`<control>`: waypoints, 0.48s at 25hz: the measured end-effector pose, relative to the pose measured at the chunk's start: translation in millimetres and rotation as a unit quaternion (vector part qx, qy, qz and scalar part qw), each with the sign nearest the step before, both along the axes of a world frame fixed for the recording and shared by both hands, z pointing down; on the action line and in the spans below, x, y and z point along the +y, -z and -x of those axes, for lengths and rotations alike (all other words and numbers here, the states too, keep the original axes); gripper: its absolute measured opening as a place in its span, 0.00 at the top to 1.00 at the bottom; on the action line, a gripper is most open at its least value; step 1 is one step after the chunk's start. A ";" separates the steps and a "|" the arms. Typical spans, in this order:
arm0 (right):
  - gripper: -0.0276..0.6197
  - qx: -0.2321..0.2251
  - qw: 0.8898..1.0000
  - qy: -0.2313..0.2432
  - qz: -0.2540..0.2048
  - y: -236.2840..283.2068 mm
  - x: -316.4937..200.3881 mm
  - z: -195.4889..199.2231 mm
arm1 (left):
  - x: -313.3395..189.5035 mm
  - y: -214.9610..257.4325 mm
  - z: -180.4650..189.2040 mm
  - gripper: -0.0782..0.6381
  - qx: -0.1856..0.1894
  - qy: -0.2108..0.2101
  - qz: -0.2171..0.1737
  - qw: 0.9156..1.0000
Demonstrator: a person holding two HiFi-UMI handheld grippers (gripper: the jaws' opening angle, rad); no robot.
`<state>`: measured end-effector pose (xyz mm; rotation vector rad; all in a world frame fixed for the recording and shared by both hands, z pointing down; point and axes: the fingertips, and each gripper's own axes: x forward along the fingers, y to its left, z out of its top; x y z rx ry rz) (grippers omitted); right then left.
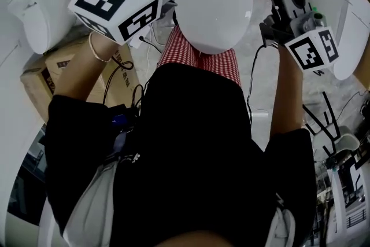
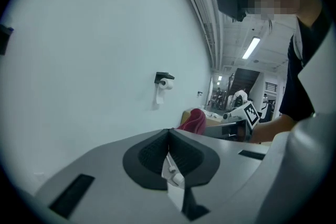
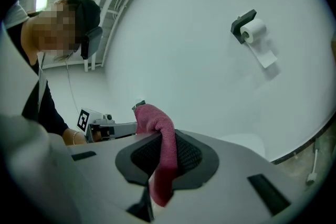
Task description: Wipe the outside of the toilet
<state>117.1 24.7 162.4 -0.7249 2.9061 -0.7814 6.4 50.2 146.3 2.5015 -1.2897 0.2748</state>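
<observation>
A soft pink cloth (image 3: pixel 157 128) is gripped by the right gripper (image 3: pixel 157 161), the left gripper (image 2: pixel 170 161) is shut on nothing, and the white oval toilet (image 1: pixel 214 8) is seen just left of that cloth.

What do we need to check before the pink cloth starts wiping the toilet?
1. Right gripper shut on the pink cloth: ok.
2. Left gripper shut with nothing in it: ok.
3. Toilet lid down: ok.
4. Cloth touching the toilet: cannot tell.
5. Cloth clean enough to wipe with: cannot tell.
</observation>
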 end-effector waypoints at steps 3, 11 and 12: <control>0.87 -0.016 1.000 -0.009 -0.004 17.3 9.3 2.3 | 7.6 13.1 5.7 0.88 0.003 -0.017 -0.002 1.000; 0.87 -0.010 0.997 -0.072 -0.016 45.5 37.8 0.9 | 20.3 46.2 23.9 0.88 -0.007 -0.048 -0.044 0.998; 0.87 -0.014 0.997 -0.077 -0.015 46.9 44.7 0.8 | 23.5 48.6 25.8 0.88 -0.005 -0.051 -0.048 0.998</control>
